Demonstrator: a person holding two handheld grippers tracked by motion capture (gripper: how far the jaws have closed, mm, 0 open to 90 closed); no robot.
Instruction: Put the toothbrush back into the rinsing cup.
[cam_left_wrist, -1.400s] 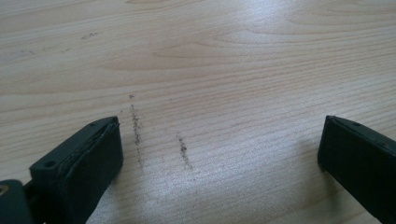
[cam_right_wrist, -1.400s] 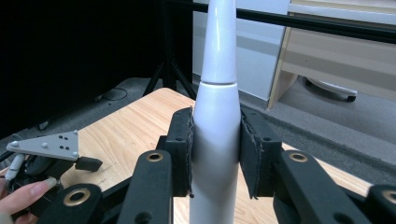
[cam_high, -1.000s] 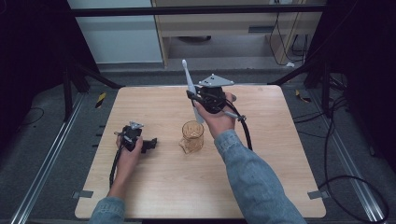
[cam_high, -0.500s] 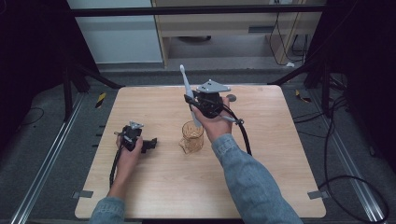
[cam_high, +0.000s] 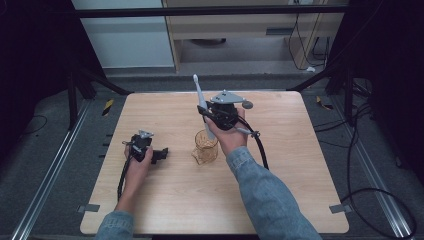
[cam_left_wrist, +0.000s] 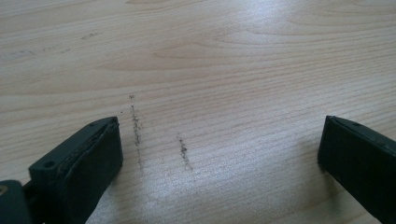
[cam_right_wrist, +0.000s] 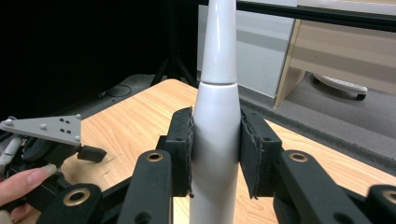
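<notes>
Two grippers: yours, one per hand.
Right gripper (cam_high: 207, 116): your fingers pinch the white plastic electric toothbrush (cam_high: 201, 102), upright at 12 o'clock above the amber ribbed glass cup (cam_high: 205, 148).
Left gripper (cam_high: 161, 155): fingers spread, resting on the light wooden tabletop (cam_high: 295, 165) at the cup's 9 o'clock.

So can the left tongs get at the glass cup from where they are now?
Probably yes. The left tongs rest open on the table, pointing toward the cup, with bare wood between them. The right tongs hold the toothbrush above, not in between.
</notes>
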